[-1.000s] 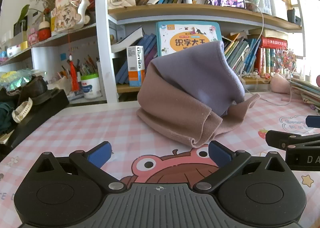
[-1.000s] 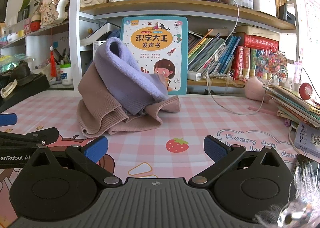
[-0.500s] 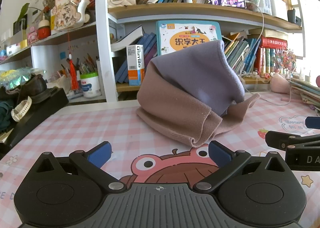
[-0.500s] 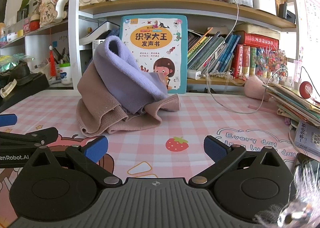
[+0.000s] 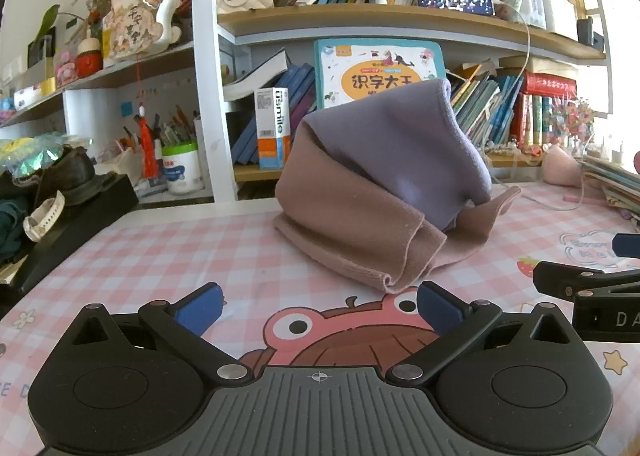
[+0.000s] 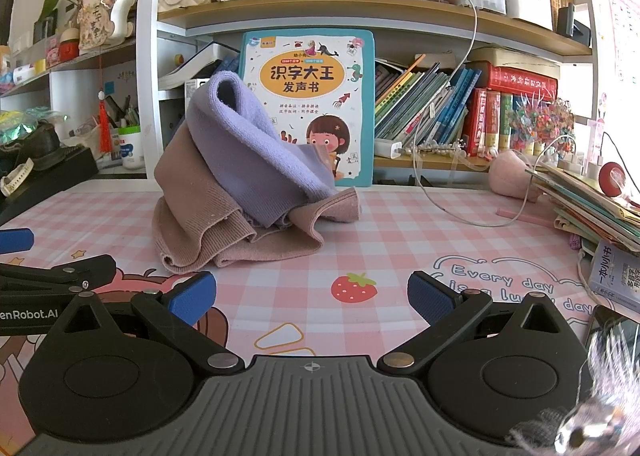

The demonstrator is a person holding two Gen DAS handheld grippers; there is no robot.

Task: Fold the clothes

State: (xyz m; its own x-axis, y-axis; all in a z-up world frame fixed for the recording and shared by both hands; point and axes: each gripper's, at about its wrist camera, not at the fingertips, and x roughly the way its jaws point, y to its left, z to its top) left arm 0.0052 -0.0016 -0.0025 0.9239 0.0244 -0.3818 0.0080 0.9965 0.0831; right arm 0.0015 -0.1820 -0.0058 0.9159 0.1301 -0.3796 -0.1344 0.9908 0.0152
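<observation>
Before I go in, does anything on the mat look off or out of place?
The clothes are bunched, not flat: a lilac garment stands in a peak on a crumpled mauve one. A white cable trails across the mat to their right. Both the left gripper and the right gripper are open, holding nothing.

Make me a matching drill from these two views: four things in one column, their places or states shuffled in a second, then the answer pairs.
Things
1. purple garment
2. mauve knit garment
3. children's sound book
4. left gripper

Places or states
A. stands upright against the shelf
B. open, holding nothing
C. heaped on top of the pile
D. crumpled at the bottom, on the checked mat

Pairs: 1-C, 2-D, 3-A, 4-B
</observation>
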